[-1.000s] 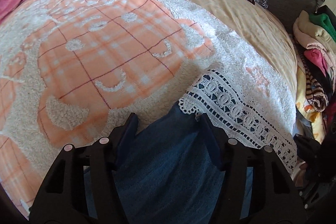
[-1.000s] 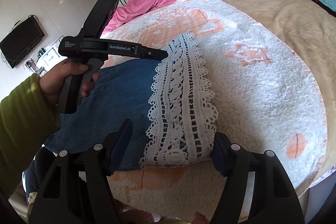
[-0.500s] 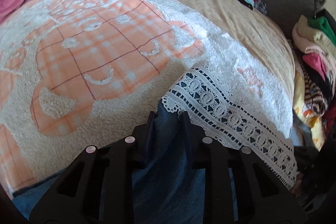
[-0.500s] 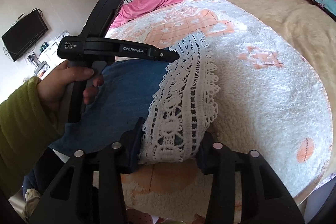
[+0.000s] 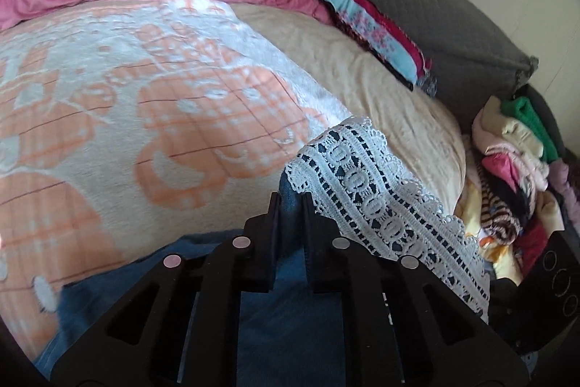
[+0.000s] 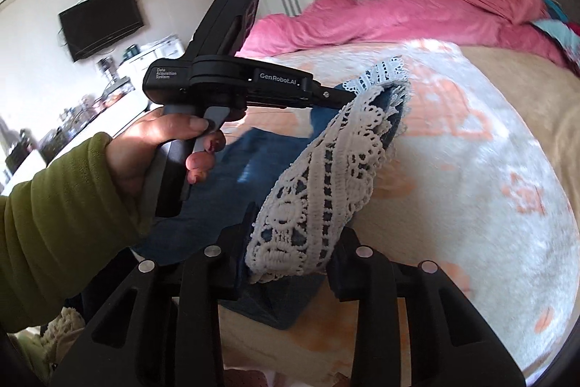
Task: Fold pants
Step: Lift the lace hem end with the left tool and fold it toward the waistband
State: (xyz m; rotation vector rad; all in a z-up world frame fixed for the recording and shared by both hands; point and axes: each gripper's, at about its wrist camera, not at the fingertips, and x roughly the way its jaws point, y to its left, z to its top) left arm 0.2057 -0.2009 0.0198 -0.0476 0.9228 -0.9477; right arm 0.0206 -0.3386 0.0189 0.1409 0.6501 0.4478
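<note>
Left gripper (image 5: 291, 205): jaws clamped tight on the denim just beside the lace hem, pinching one corner so the end can be carried.
Right gripper (image 6: 290, 242): jaws closing around the far corner of the same hem, lace bunched between the pads; two corners held keeps the edge square.
Pants (image 5: 282, 314): blue denim, lace hem (image 5: 377, 202) raised off the blanket (image 5: 108, 118), the rest trailing on the bed toward the person.
Left hand (image 6: 156, 151): green sleeve, squeezing the trigger.
Change: a second ago both sets of jaws stood wide over flat fabric; now they grip and the hem is up.
Judgement: first fold starting, hem headed toward the waistband.
</note>
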